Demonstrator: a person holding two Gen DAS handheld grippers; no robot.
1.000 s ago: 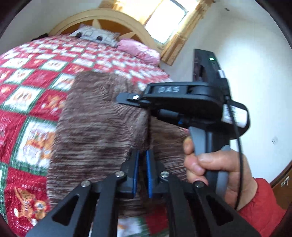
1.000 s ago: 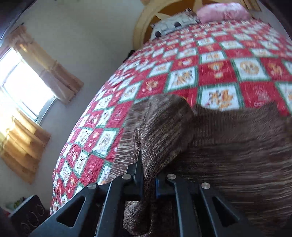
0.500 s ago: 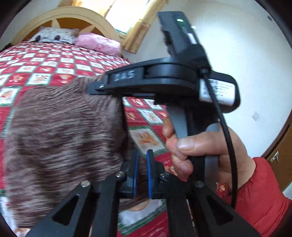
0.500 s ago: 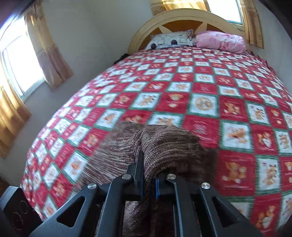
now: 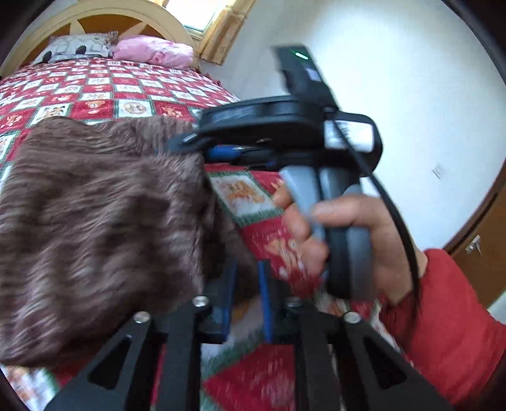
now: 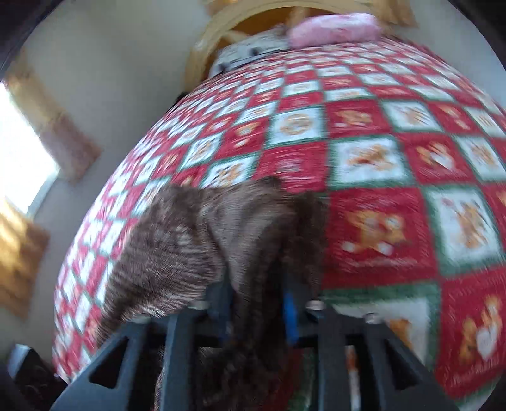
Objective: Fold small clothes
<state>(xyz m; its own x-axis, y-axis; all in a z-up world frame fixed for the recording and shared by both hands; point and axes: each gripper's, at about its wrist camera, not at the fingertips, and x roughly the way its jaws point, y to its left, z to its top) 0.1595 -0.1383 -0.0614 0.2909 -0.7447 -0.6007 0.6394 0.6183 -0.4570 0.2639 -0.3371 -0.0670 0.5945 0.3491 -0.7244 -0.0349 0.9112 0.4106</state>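
Left wrist view: left gripper (image 5: 246,300) low in frame, 2 blue-padded fingers (image 5: 228,300) parted with a clear gap; dark knit edge just at the left pad, contact not resolvable through motion blur. Clamped or released: cannot tell.

Brown-and-cream striped knitted garment (image 5: 101,227) bunched in a thick mound on the red, white and green patchwork quilt (image 5: 104,91), filling the left half of this view, near the quilt's near edge.

Right gripper (image 5: 186,144) seen from the side in the left view, held level above the quilt, tips reaching into the upper right edge of the knit. Right hand (image 5: 341,234) wrapped around the grey upright handle, fingers curled over its front, thumb behind; red sleeve (image 5: 442,322) running off to the lower right corner.

Right wrist view: right gripper (image 6: 257,303) with jaws set apart, a fold of the knit garment (image 6: 196,240) passing between the 2 pads (image 6: 289,311) and hanging below. Pinched or merely draped: cannot tell, frame blurred.

Far end of the quilt (image 6: 363,132): pink pillow (image 5: 155,52) beside grey-and-white patterned pillow (image 5: 76,47), both against the arched pale wooden headboard (image 5: 95,19).
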